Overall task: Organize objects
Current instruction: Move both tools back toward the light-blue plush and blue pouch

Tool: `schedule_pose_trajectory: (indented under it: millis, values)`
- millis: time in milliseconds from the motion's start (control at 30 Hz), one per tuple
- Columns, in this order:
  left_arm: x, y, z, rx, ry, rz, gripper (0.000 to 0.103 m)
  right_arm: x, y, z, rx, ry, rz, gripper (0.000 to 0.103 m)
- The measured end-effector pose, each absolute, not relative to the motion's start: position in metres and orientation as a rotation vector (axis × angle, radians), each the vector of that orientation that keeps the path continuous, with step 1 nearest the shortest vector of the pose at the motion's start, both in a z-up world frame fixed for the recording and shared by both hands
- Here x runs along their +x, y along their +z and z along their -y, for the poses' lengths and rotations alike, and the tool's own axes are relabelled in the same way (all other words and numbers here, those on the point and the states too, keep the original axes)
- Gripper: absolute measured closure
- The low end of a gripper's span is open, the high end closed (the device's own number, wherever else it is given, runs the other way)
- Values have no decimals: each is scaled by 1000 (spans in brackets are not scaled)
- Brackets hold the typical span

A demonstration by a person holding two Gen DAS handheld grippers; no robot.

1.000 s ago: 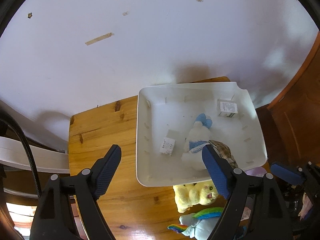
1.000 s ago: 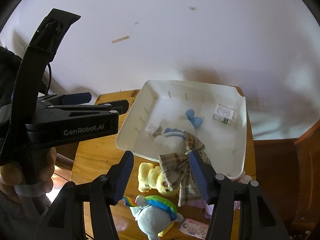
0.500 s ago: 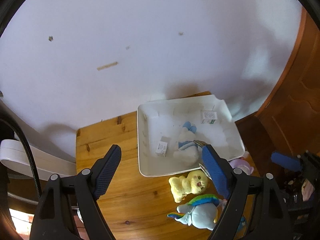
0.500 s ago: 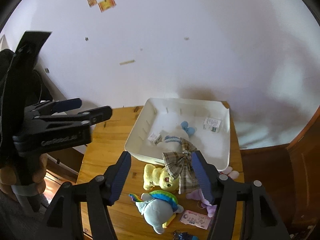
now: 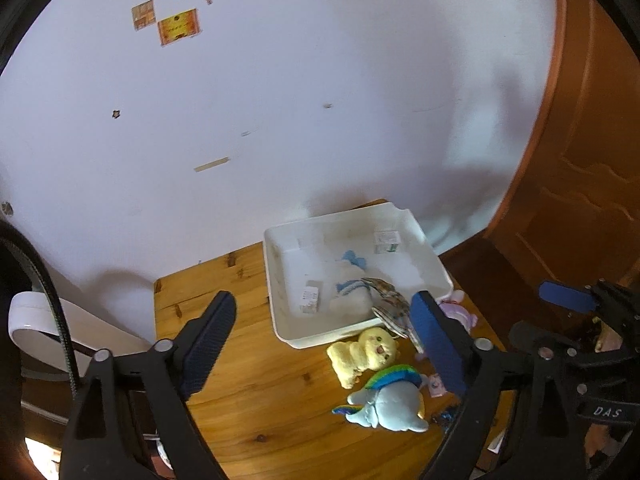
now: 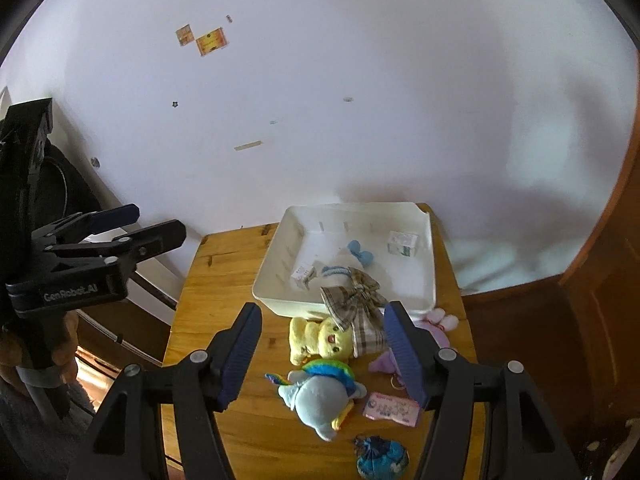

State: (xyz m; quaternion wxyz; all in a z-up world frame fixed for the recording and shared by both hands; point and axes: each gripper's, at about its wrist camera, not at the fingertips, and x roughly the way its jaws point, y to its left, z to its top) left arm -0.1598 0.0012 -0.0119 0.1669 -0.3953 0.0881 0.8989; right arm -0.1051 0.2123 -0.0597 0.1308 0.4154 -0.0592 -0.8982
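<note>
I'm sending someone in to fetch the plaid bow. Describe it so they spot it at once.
Find the white plastic tray at the wall end of the small wooden table. Draped over the tray's near rim hangs the brown-and-cream plaid fabric bow, its tail beside the yellow plush toy. It is the only checked, flat cloth piece among the plush toys.

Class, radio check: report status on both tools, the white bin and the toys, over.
Left tool empty, jaws opening; right tool open, empty. White bin holds small cartons and a white plush; plaid bow draped over its rim. Yellow plush and rainbow plush on the table, nothing blocking.
</note>
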Motion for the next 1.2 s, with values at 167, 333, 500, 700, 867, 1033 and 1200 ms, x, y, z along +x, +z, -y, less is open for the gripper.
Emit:
schedule_pose_trajectory:
  millis: [167, 333, 500, 700, 867, 1033, 1200]
  values:
    - [-144, -12, -7, -1097, 2506, -270, 11, -83, -68, -224, 1243, -2648, 215, 38]
    - [-129, -18, -16, -1074, 2437, -277, 11, -59, -86, -239, 1305, -2686, 269, 38]
    - [-115, -30, -31, -1058, 2356, -310, 10, -38, -110, -251, 1382, -2702, 327, 38]
    - [-95, -62, -54, -1066, 2225, -400, 5, -16, -154, -263, 1503, -2690, 406, 38]
    - [-83, -107, -76, -1122, 2129, -483, 3, -2, -187, -271, 1569, -2673, 463, 38]
    - [-84, -158, -91, -1223, 2083, -525, 3, 8, -217, -274, 1606, -2663, 486, 38]
    - [-94, -208, -99, -1349, 2037, -528, 3, 11, -257, -276, 1670, -2604, 534, 38]
